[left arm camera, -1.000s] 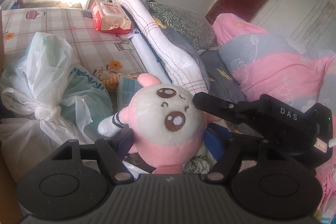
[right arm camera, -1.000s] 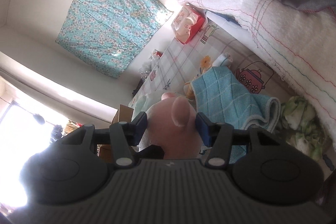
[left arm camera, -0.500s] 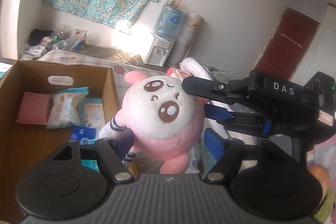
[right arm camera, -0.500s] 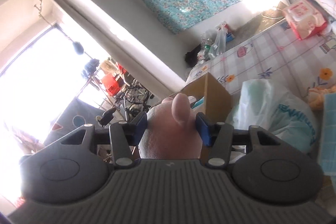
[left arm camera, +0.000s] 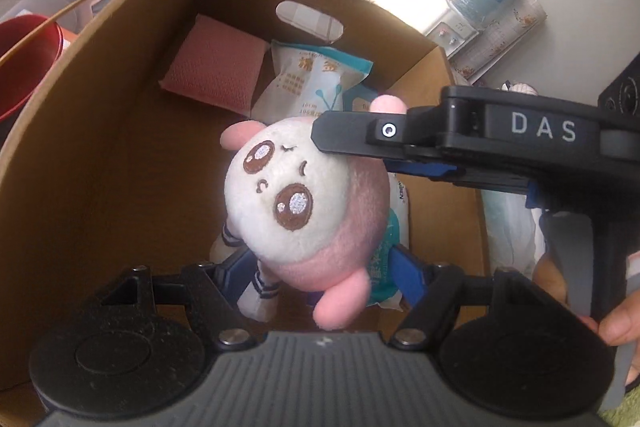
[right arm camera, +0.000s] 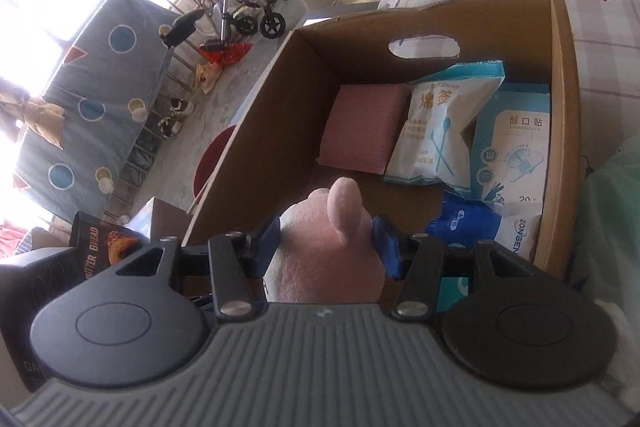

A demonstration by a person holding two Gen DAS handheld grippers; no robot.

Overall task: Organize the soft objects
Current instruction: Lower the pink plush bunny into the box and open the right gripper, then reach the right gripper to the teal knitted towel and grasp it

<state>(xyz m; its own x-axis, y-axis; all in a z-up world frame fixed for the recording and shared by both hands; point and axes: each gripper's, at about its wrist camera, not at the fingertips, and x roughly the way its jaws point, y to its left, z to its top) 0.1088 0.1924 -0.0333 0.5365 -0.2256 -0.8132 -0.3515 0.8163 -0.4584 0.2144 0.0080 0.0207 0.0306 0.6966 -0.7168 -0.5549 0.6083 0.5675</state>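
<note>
A round pink and white plush toy [left arm camera: 304,195] hangs over the open cardboard box [left arm camera: 100,147]. My left gripper [left arm camera: 320,267] is shut on its lower body, a blue pad on either side. My right gripper [left arm camera: 348,155] comes in from the right and clamps the top of the head. In the right wrist view the pink head [right arm camera: 320,259] fills the gap between the right gripper's [right arm camera: 326,239] blue pads. The box [right arm camera: 256,131] holds a folded pink cloth [right arm camera: 360,131], a cotton swab packet [right arm camera: 440,131] and a plaster pack [right arm camera: 516,147]. A hand [left arm camera: 616,327] grips the right handle.
A blue packet [right arm camera: 460,223] lies at the box's near right corner. A red basin [left arm camera: 24,63] stands on the floor left of the box. The box sits on a checked bedsheet [right arm camera: 600,27], with a pale green bag [right arm camera: 616,207] to its right. A wheelchair [right arm camera: 248,7] is by the window.
Both grippers swung the plush toy away from the bedding and bags to above the cardboard box. The views rolled and now look down into the box.
</note>
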